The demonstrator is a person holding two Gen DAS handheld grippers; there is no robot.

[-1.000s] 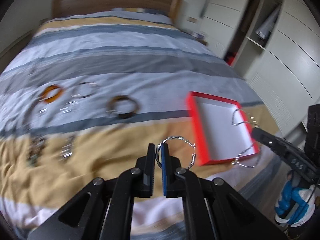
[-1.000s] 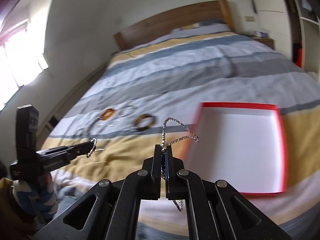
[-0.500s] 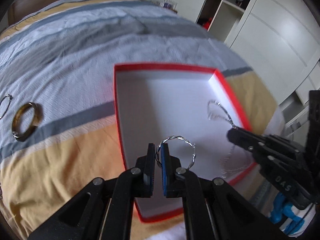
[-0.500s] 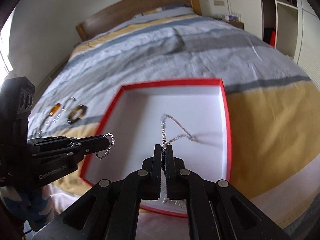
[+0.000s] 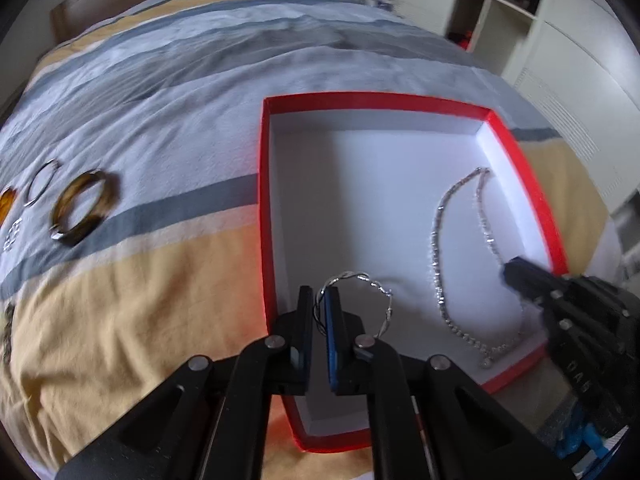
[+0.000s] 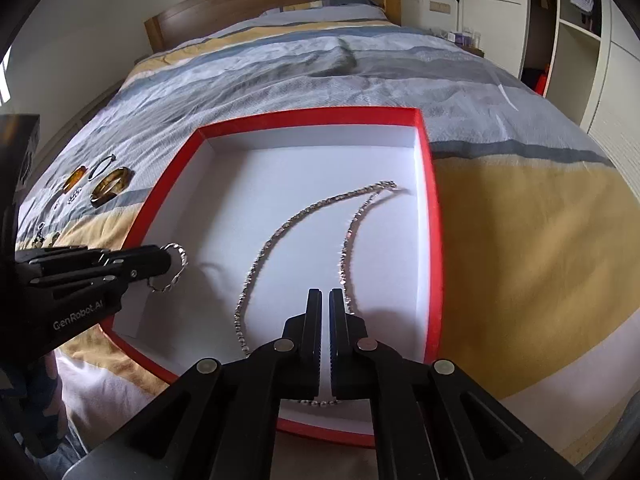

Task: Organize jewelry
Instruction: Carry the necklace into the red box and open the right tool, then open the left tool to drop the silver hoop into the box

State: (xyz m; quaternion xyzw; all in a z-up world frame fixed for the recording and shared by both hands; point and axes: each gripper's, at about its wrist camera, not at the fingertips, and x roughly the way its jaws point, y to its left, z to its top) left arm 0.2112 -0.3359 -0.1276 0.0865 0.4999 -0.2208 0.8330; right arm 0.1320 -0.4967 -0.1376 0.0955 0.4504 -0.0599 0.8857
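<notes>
A red box with a white inside [image 5: 262, 184] [image 6: 434, 216] lies on the striped bed. A silver chain necklace [image 5: 438, 264] [image 6: 304, 216] lies flat on the box floor. My left gripper [image 5: 319, 300] [image 6: 170, 260] is shut on a twisted silver bangle [image 5: 360, 280] [image 6: 178, 266] and holds it over the box's near left part. My right gripper [image 6: 325, 300] [image 5: 510, 270] hovers just above the necklace's near end, jaws nearly together with a thin gap, nothing between them.
On the bedspread left of the box lie a brown tortoiseshell bangle [image 5: 82, 210] [image 6: 110, 186], a thin silver hoop [image 5: 40, 182], an amber bangle [image 6: 75, 178] and small silver pieces [image 5: 12, 234]. White wardrobes [image 5: 580, 60] stand to the right, a wooden headboard [image 6: 272, 4] behind.
Both grippers moved over the box. The necklace left my right gripper and now lies on the box floor. My left gripper keeps the bangle and has come lower over the box.
</notes>
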